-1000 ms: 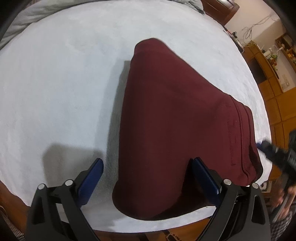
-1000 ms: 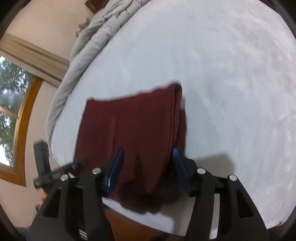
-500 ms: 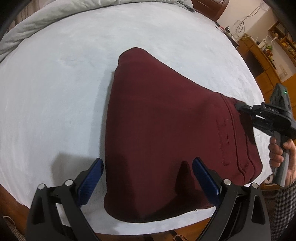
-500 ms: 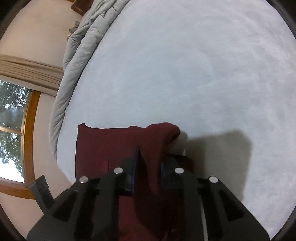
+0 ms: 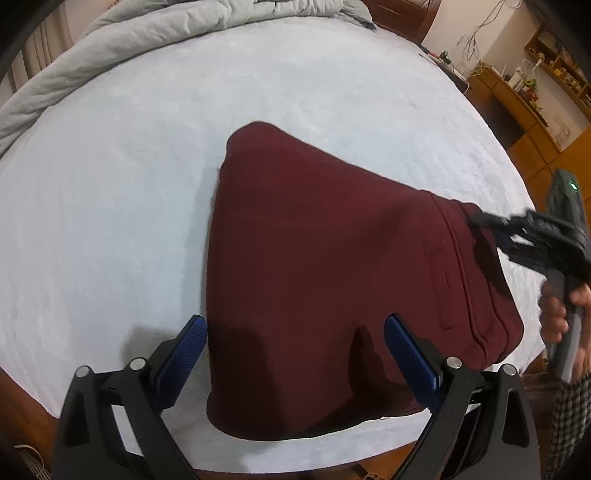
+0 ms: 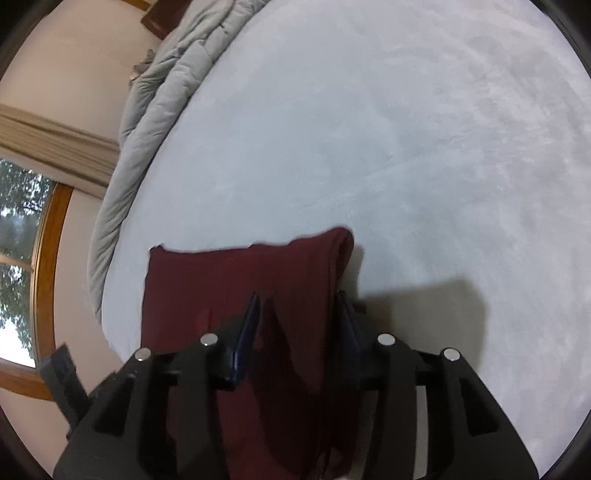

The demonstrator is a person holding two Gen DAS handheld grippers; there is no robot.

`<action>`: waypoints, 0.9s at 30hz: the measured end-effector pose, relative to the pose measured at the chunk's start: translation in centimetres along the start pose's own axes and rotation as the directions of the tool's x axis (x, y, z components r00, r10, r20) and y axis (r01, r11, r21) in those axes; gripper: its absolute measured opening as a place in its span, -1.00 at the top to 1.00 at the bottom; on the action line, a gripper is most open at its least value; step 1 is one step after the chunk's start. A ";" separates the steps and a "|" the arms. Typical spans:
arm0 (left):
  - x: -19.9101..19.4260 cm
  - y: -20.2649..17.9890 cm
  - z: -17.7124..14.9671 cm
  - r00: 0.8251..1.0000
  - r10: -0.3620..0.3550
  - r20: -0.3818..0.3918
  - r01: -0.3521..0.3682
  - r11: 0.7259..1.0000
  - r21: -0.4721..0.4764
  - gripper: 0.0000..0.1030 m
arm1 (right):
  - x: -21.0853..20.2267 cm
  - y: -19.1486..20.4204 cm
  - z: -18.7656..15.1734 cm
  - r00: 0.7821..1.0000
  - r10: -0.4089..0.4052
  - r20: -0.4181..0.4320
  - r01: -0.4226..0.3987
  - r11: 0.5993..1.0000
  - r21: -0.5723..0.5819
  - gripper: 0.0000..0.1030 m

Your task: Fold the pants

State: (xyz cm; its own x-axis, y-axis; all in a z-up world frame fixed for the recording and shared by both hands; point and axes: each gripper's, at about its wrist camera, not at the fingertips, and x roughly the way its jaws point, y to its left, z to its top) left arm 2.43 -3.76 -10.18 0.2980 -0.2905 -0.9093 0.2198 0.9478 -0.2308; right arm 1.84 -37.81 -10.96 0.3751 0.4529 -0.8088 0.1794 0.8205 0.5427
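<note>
1. Maroon pants (image 5: 332, 280), already folded into a thick stack, lie on the white bed (image 5: 110, 221) near its front edge; grey duvet (image 5: 147, 33) bunched at the far side.
2. Left tongs (image 5: 295, 343): wide open, pads straddling the stack's near-left corner, gripping nothing. Hand angled steeply down over the bed edge.
3. Right tongs (image 6: 295, 317): part open, jaws just been opening, waistband end between the pads; pads don't look pressed on it.
4. Right hand (image 5: 561, 314) grips the handle at the stack's right end, tongs pitched down toward the waistband.
5. Step, my read: tidy the final fold. Do it well: clear both pads fully before retreating, don't drag the top layer.
</note>
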 end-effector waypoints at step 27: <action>-2.0 0.7 -0.9 0.999 0.030 0.036 -0.030 1.000 -0.009 -0.89 | -3.6 5.1 -10.5 0.996 0.053 -0.076 -0.059 0.995 -0.085 0.56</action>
State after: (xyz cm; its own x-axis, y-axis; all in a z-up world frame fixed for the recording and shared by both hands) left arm 1.10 -2.42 -8.82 0.3378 -0.2662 -0.9028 0.2023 0.9573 -0.2066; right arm -8.11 -31.61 -7.62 0.3135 0.5208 -0.7940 0.0790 0.8190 0.5684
